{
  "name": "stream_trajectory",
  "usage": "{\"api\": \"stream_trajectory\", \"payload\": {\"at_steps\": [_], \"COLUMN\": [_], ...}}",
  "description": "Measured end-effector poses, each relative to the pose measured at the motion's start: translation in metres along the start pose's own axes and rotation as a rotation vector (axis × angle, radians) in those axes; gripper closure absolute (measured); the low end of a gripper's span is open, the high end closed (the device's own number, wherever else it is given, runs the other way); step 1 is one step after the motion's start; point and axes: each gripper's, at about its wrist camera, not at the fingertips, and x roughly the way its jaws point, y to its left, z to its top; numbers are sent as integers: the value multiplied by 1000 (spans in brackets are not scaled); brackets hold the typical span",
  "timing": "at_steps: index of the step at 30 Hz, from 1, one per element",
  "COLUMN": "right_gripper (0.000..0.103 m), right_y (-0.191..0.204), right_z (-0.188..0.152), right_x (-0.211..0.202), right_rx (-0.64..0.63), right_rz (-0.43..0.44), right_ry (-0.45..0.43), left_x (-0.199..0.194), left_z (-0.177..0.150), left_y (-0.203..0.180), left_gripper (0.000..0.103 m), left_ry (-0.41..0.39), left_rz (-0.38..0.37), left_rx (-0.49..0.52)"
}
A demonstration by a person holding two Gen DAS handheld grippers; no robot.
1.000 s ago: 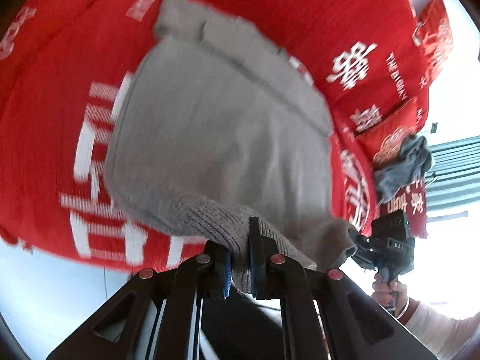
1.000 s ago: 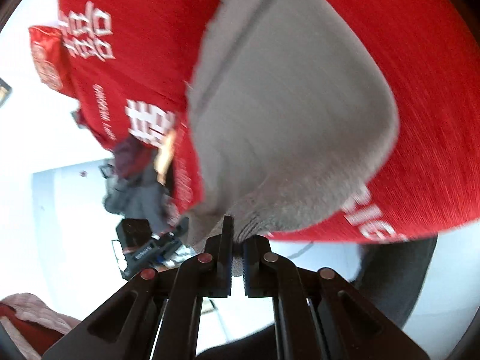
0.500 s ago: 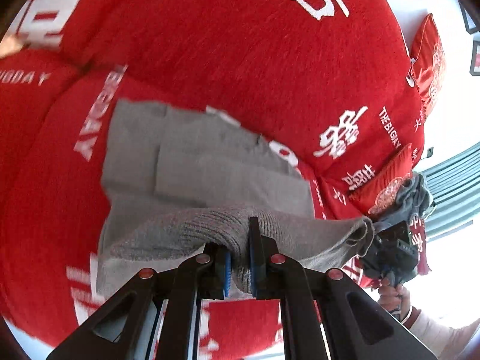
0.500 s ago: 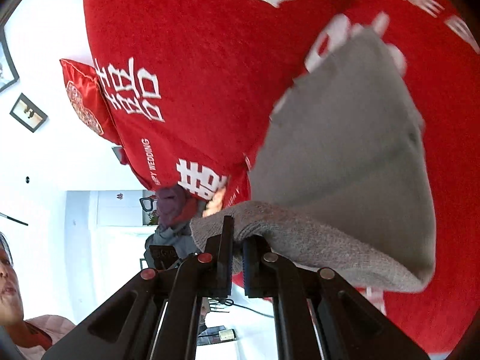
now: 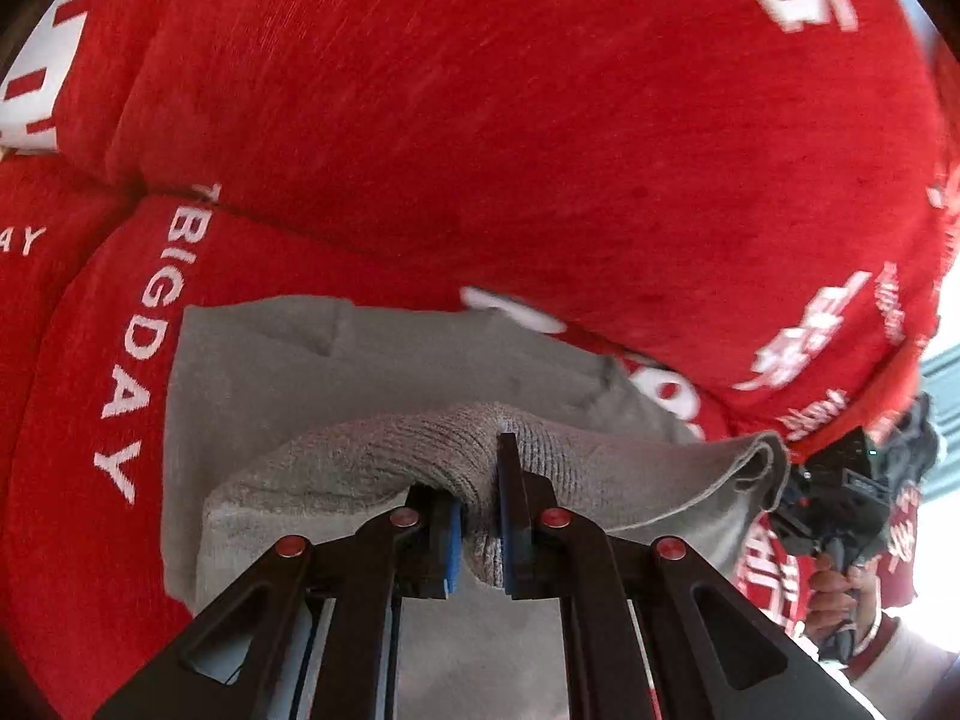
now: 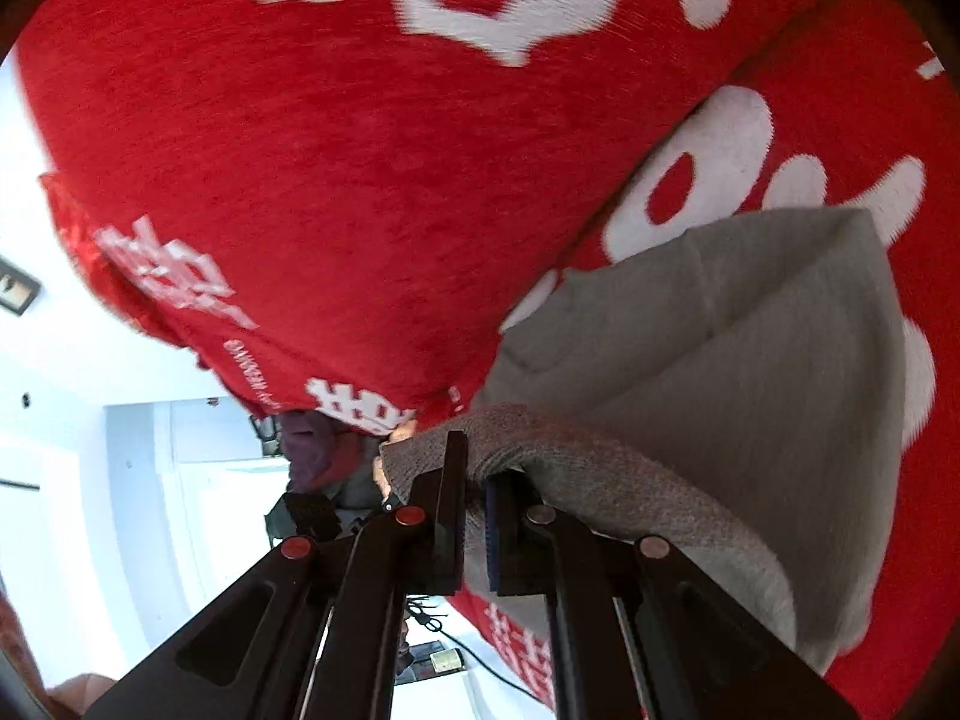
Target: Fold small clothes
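While each gripper (image 5: 480, 516) (image 6: 477, 516) pinches its ribbed hem, the grey sweater (image 5: 372, 372) lies doubled.

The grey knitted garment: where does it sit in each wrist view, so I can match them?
Left wrist: grey knitted garment fills lower centre, ribbed hem pinched in the left gripper.
Right wrist: it lies right of centre, hem pinched in the right gripper.
Shared landmark: the red sofa cover with white lettering.

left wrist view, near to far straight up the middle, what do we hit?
left gripper → ribbed hem of the grey garment pinched in it → the garment's flat grey panel → red sofa backrest cushion
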Motion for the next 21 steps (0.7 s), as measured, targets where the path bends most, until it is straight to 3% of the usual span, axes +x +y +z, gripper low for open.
{"api": "stream_trajectory", "payload": {"at_steps": [3,4,5,7,9,10,11,16,21], "right_gripper": [96,93,93,91,73,54,48,48,48], "right_y": [-16,-19,-21,-18,-5,1,8,25,8], "right_z": [16,20,25,31,33,33,33,31,35], "right_x": [16,19,21,22,17,14,10,-2,19], "right_rx": [38,42,36,12,-52,-84,-123,-272,-299], "right_rz": [-59,-85,-135,-183,-239,-260,-298,-461,-564], "right_ry": [30,35,34,35,31,27,19,17,90], "left_x": [20,24,28,24,18,14,9,7,46], "left_z": [4,5,6,7,9,10,11,12,13], "left_y": [7,8,10,11,12,13,14,9,3], "left_gripper": [93,83,56,25,24,24,24,24,24], "left_ry": [23,32,43,6,-2,-4,-7,32,124], "left_rz": [89,111,153,239,251,255,269,325,363], "left_rx": [-24,-26,-30,-31,-31,-36,-33,50,118]}}
